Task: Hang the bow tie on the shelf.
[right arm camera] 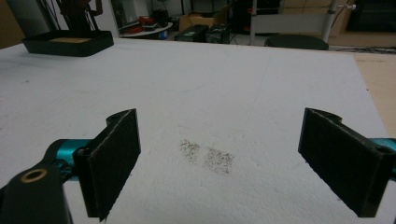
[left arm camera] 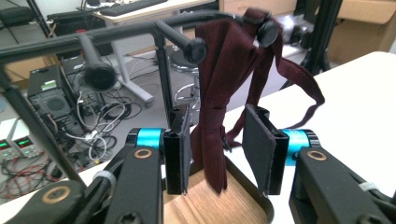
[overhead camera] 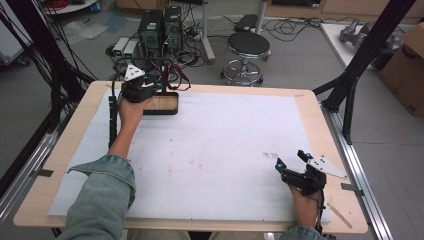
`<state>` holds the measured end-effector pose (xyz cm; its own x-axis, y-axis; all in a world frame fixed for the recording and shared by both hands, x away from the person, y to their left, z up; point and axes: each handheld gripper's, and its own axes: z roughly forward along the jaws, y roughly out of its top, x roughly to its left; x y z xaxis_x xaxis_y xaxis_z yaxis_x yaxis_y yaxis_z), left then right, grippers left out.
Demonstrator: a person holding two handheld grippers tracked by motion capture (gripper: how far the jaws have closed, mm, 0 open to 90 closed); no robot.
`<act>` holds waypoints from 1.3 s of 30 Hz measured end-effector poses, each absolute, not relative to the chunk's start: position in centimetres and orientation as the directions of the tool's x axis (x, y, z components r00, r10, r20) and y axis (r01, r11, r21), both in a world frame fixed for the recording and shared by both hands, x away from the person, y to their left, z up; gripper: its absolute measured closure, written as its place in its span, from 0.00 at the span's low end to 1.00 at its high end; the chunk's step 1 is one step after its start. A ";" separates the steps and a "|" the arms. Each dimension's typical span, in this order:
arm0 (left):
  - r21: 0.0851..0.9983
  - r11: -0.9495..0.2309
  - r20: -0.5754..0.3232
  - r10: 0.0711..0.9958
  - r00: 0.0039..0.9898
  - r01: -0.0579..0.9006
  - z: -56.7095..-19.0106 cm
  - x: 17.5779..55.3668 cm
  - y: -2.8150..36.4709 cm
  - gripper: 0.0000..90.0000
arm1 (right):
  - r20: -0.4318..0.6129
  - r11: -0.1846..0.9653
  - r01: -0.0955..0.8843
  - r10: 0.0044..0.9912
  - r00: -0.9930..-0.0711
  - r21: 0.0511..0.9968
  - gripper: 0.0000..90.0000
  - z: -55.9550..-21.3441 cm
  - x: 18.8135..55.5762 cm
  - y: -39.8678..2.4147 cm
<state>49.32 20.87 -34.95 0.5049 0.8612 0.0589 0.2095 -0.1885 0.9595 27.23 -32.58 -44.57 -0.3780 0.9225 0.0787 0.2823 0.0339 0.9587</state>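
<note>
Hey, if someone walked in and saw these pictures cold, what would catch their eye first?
Probably the dark red strap draped over a black rack at the table's far left corner, hanging between the open jaws of the left gripper. Next, the right gripper, jaws spread wide over the white mat at the near right.

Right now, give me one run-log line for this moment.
left tool: open around dark red fabric strap hanging on black metal rack | right tool: open, empty, over white mat

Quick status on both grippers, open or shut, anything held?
Left gripper: open, the dark red strap hangs between its pads, not pressed.
Right gripper: open wide, holding nothing, above the white mat.
</note>
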 end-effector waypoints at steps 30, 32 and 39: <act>0.981 -0.157 0.057 0.791 0.609 0.112 -31.3 38.2 25.1 0.37 | 0.081 0.031 0.292 0.927 -0.366 0.956 0.13 -44.6 27.2 -32.5; 0.982 -0.159 0.059 0.782 0.620 0.107 -31.5 37.3 25.3 0.36 | 0.079 0.033 0.290 0.928 -0.364 0.956 0.13 -44.6 27.2 -32.6; 0.983 -0.132 0.025 0.785 0.619 0.126 -32.8 35.2 26.8 0.30 | 0.083 0.028 0.290 0.928 -0.363 0.957 0.13 -44.6 27.2 -32.7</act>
